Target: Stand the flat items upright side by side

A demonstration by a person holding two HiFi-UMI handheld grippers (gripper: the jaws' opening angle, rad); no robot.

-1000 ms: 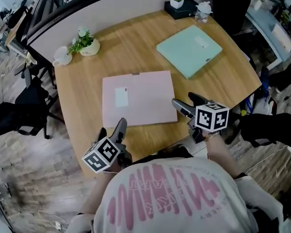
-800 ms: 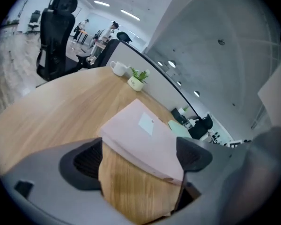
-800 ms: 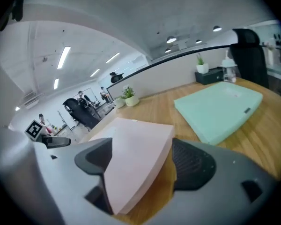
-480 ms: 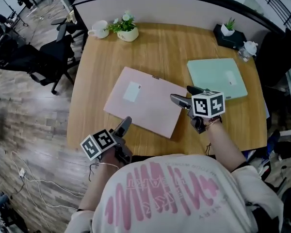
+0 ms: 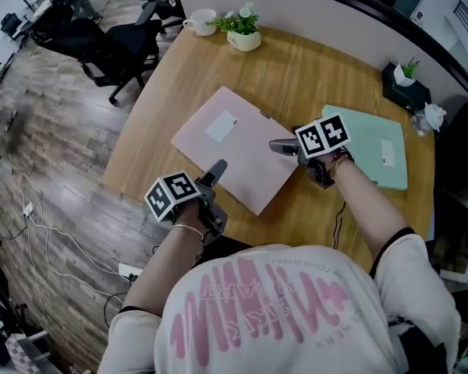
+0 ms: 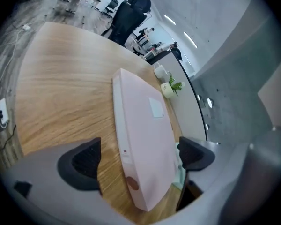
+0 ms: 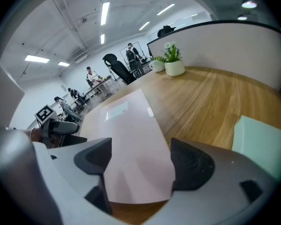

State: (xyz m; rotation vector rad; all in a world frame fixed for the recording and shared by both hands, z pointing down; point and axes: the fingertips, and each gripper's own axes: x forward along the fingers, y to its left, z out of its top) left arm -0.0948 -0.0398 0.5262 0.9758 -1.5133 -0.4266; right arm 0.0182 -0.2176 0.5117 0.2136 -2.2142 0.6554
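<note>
The thin pink rectangular case (image 5: 234, 146) lies flat on the round‑cornered wooden worktop (image 5: 296, 76), near its middle. It is turned on the diagonal in the head view. Its long axis runs from the far left towards the near right, and the pale label on its top face sits towards the far‑left end. The mint‑green flat case (image 5: 378, 150) also lies flat, well to the right and close to the worktop's right edge. Its near‑left part is hidden behind our right hand.

Our left tongs (image 5: 217, 170) hang at the pink case's near‑left long side. In the left gripper view these tongs (image 6: 139, 158) stand very wide and have just been opening. The rim and a rounded corner of the pink case (image 6: 145, 139) lie between the jaws. Bare wood shows between that rim and one pad, so nothing is gripped.

Our right tongs (image 5: 287, 140) sit at the case's right‑hand corner, between the pink case and the green one. In the right gripper view these tongs (image 7: 141, 162) are wide apart too and have just been opening. They straddle a corner of the pink case (image 7: 131, 139), which fills most of the gap. We cannot tell whether a pad brushes it. A corner of the green case (image 7: 262, 144) shows off to the side.
</note>
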